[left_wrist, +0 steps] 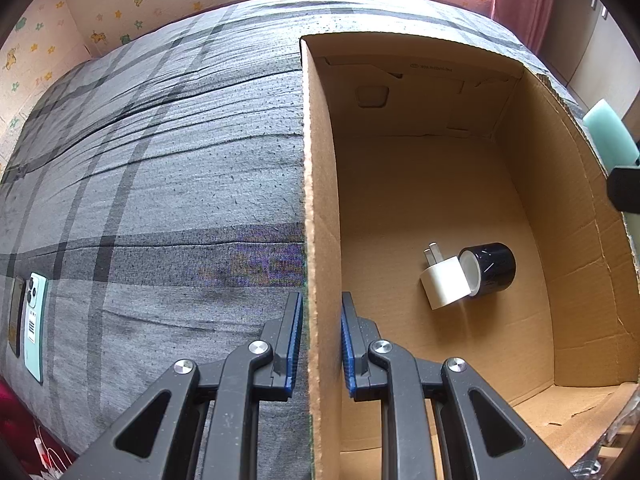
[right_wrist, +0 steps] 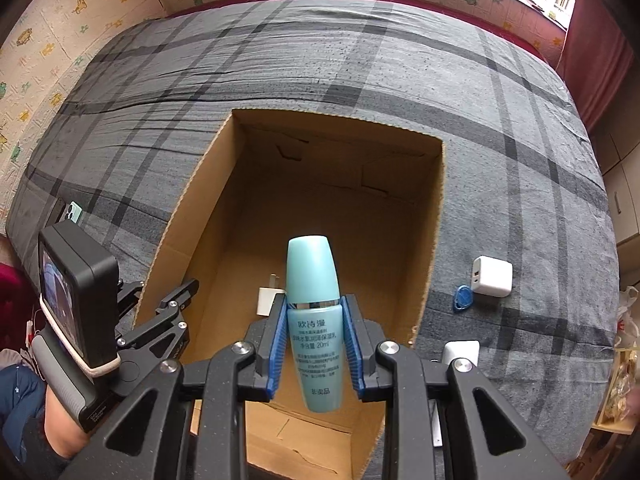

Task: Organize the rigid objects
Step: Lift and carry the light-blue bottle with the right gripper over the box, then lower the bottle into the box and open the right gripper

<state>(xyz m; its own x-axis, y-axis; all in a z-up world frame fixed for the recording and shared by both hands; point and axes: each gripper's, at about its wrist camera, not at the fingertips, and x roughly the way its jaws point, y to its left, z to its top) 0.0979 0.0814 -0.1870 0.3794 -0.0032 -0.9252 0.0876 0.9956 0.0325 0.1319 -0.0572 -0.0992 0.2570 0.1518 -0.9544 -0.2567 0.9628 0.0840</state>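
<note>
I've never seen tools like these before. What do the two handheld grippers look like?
Both are alike: the right gripper and left gripper have black linkage arms with silver pivot bolts and ridged blue pads on the fingers. The right wrist view shows a small black camera with a lit screen mounted on the left one.

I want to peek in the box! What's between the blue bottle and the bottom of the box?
Only air, and lower down a white plug on the box floor, in the right wrist view.
</note>
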